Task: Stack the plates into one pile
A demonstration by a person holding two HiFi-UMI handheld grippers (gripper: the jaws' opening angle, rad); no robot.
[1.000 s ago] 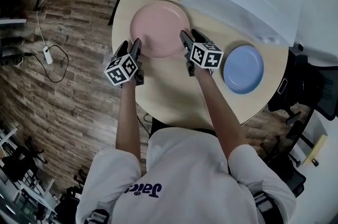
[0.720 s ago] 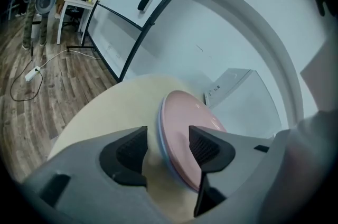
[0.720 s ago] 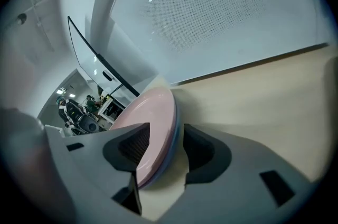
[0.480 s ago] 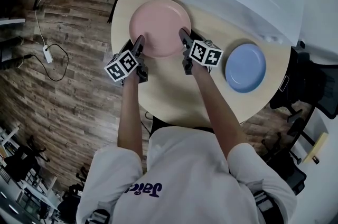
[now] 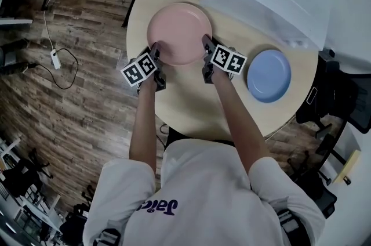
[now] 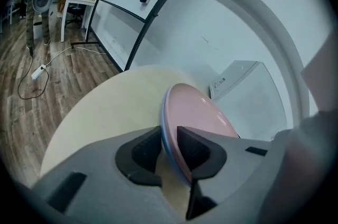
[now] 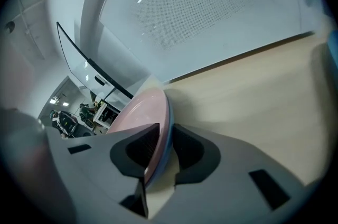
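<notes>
The pink plate lies on the counter. The left gripper and right gripper have just closed their fingers onto its near rim, one at each side. The blue plate sits apart, right of the pink plate.

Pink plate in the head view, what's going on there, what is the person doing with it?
A person holds a gripper in each hand. The left gripper and the right gripper have just been closing on opposite edges of the pink plate, and its rim sits between each pair of jaws. It seems to rest on the round table. The blue plate lies apart at the right, untouched, so the pile is not yet made.
</notes>
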